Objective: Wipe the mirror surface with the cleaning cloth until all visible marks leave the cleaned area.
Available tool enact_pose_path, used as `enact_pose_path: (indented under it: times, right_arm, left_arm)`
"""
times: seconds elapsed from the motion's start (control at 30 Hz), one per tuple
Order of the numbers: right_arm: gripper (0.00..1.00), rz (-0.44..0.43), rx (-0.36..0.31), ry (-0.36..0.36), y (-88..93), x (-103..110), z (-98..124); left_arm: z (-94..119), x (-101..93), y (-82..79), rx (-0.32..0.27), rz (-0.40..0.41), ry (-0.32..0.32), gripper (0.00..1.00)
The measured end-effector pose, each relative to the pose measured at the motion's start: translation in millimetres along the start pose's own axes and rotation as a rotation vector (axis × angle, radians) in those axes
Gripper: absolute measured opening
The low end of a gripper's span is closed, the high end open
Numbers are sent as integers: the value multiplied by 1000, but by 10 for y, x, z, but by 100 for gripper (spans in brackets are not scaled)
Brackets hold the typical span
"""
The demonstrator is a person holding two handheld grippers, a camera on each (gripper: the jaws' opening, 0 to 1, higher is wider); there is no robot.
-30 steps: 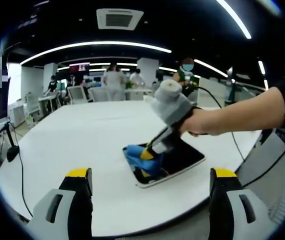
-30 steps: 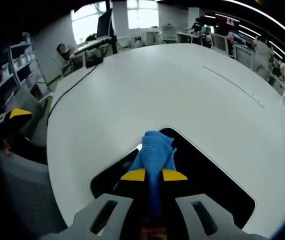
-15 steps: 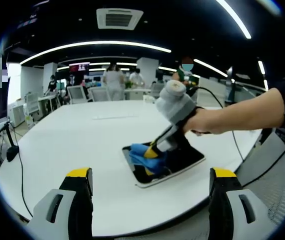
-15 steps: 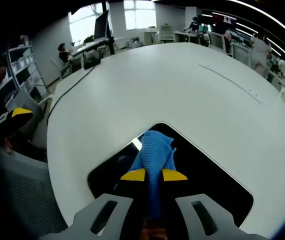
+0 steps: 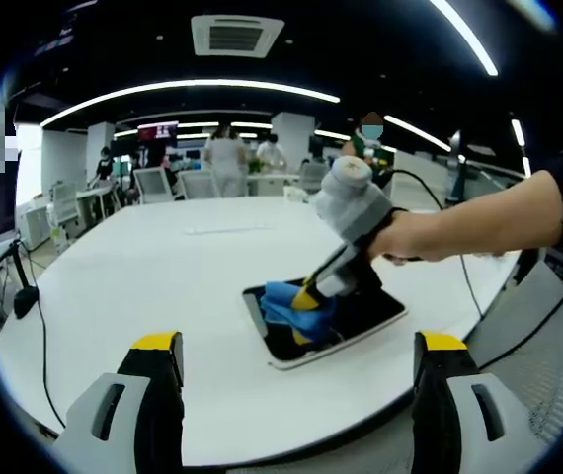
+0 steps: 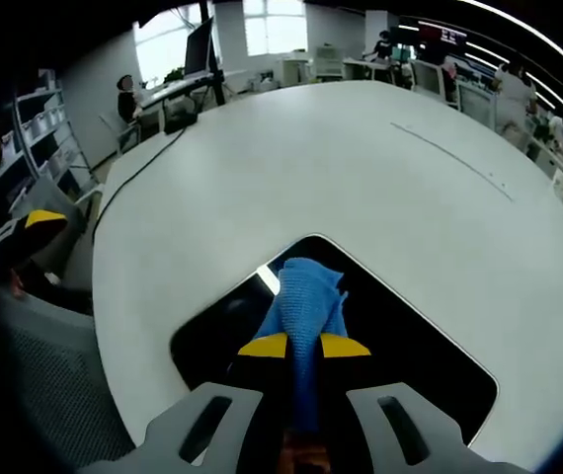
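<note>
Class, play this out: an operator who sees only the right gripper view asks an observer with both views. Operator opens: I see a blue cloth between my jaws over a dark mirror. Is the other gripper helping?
Observer: No. The left gripper is open, held back from the mirror at the table edge.
Operator: Who holds my gripper?
Observer: A bare hand grips the right gripper, a cable trailing behind it.
Operator: Where is the cloth?
Observer: The cloth sits on the mirror's end farthest from that hand.
</note>
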State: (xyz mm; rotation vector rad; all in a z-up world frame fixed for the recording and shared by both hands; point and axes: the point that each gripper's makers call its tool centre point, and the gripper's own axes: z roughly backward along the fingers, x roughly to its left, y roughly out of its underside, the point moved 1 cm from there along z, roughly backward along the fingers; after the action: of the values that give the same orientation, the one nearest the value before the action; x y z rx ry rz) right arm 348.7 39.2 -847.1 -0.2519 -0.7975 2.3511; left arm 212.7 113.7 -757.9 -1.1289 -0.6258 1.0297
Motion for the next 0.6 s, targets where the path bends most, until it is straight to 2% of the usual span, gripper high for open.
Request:
enact_pose_path:
  times: [0.6]
  right_arm:
    - [5,-21,4,4,117,-73,89]
  left_arm:
    - [-10,17,24,12,7,-8,97]
